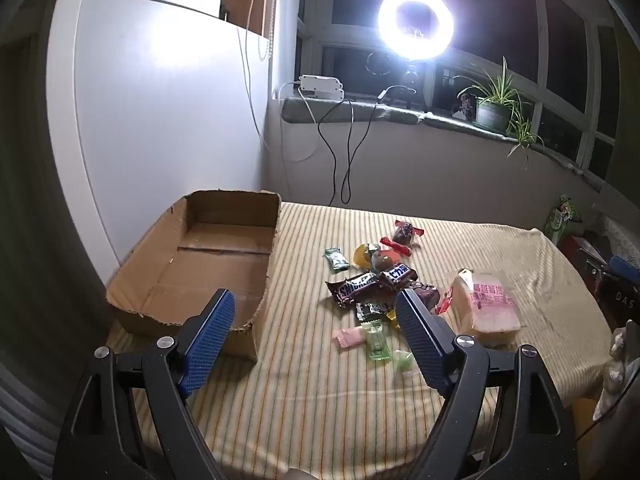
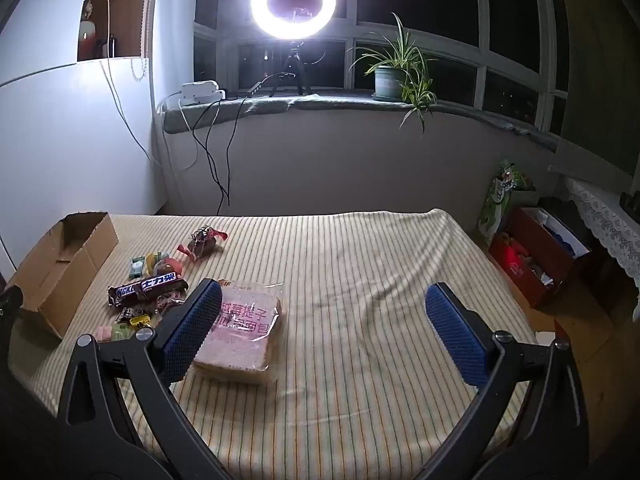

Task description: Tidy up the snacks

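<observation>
An open cardboard box (image 1: 224, 256) lies empty at the table's left; it also shows in the right wrist view (image 2: 60, 276). A pile of wrapped snacks sits to its right: a Snickers bar (image 1: 360, 286) (image 2: 148, 286), a green candy (image 1: 336, 259), red-wrapped candies (image 1: 404, 234) (image 2: 206, 242), and small pink and green sweets (image 1: 370, 338). A bagged bread loaf (image 1: 486, 306) (image 2: 240, 330) lies right of the pile. My left gripper (image 1: 316, 306) is open and empty, above the table between box and pile. My right gripper (image 2: 324, 300) is open and empty, just right of the loaf.
The table has a striped yellow cloth (image 2: 360, 264). A ring light (image 2: 293, 2) and a potted plant (image 2: 390, 76) stand on the windowsill, with cables (image 2: 216, 152) hanging down. A red box (image 2: 536, 256) and a green bag (image 2: 498, 204) sit on the floor to the right.
</observation>
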### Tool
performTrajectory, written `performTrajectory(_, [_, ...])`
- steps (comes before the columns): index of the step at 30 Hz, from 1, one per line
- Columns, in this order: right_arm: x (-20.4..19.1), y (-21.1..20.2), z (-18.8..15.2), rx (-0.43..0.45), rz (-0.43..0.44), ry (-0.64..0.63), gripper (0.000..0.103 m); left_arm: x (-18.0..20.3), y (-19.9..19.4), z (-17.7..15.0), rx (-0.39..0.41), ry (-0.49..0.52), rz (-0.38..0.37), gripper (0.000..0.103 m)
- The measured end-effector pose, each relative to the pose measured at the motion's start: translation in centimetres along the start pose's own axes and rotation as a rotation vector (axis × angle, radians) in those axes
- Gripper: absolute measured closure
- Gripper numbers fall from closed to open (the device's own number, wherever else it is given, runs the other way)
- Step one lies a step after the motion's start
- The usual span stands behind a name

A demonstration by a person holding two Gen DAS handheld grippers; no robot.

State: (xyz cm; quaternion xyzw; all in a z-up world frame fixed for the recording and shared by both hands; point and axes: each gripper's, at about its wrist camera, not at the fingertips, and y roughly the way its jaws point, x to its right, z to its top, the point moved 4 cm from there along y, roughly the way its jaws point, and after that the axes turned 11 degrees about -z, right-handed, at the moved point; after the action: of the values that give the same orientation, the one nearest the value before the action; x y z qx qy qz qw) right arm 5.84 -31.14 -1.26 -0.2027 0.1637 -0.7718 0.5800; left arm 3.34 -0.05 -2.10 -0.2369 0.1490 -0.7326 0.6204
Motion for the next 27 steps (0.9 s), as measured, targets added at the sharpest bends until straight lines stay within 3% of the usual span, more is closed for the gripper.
performTrajectory(27, [-0.3,-0.3,0.5,0.019,0.000,-0.016,0.000,0.2,-0.4,0.4,0.012,-0.004,-0.012,0.020])
